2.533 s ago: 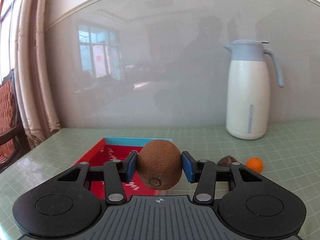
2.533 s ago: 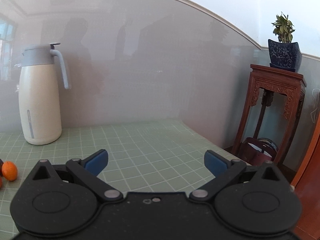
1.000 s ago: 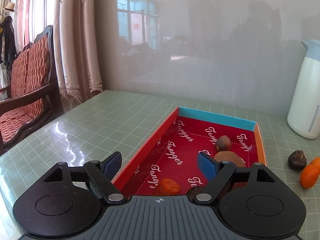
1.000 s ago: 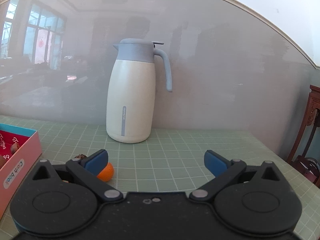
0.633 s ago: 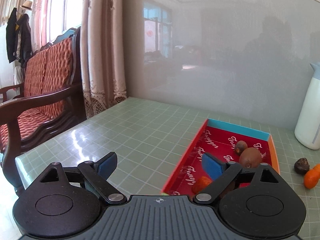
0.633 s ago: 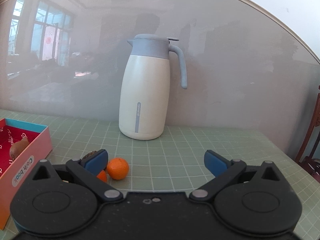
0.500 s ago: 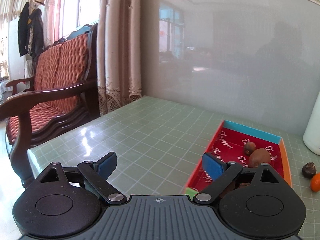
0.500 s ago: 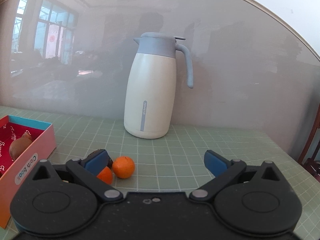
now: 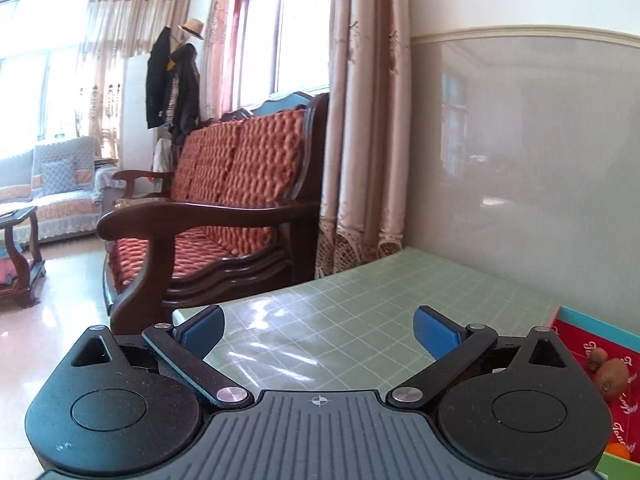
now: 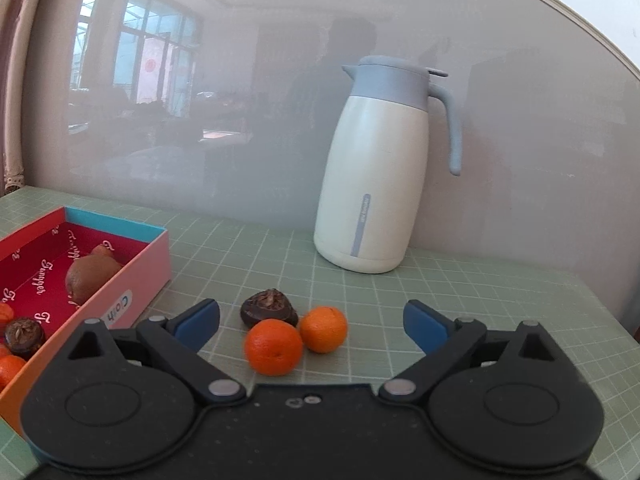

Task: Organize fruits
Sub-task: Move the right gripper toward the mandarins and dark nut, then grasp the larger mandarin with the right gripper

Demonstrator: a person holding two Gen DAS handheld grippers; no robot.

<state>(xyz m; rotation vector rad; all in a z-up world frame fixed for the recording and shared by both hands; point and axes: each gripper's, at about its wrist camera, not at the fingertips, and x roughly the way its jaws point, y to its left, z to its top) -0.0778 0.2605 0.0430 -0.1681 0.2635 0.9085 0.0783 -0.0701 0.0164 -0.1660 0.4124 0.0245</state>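
Green gridded table (image 10: pixel 480 300) underneath, with a cream thermos jug (image 10: pixel 376 184) well ahead and slightly right of the right gripper (image 10: pixel 311 322). Red-lined box (image 10: pixel 132 264) off to that claw's left, holding a kiwi (image 10: pixel 90 276), a dark chestnut-like fruit (image 10: pixel 24 334) and small oranges. Just ahead between the spread, empty fingers: near mandarin (image 10: pixel 273 346), far mandarin (image 10: pixel 323 329) touching it, dark water-chestnut-like fruit (image 10: pixel 269 307) behind both. Left gripper (image 9: pixel 319 330) likewise released and empty, aimed at a wooden armchair (image 9: pixel 224 200), box at its far right.

Likely risk: closing on the near mandarin could nudge its touching neighbours and send round fruit rolling; an off-centre pinch could squirt it out.

Compared with a second ago: left claw swung away from the box, kiwi already dropped inside; right claw now much closer to the loose fruit, formerly barely visible by its left finger.
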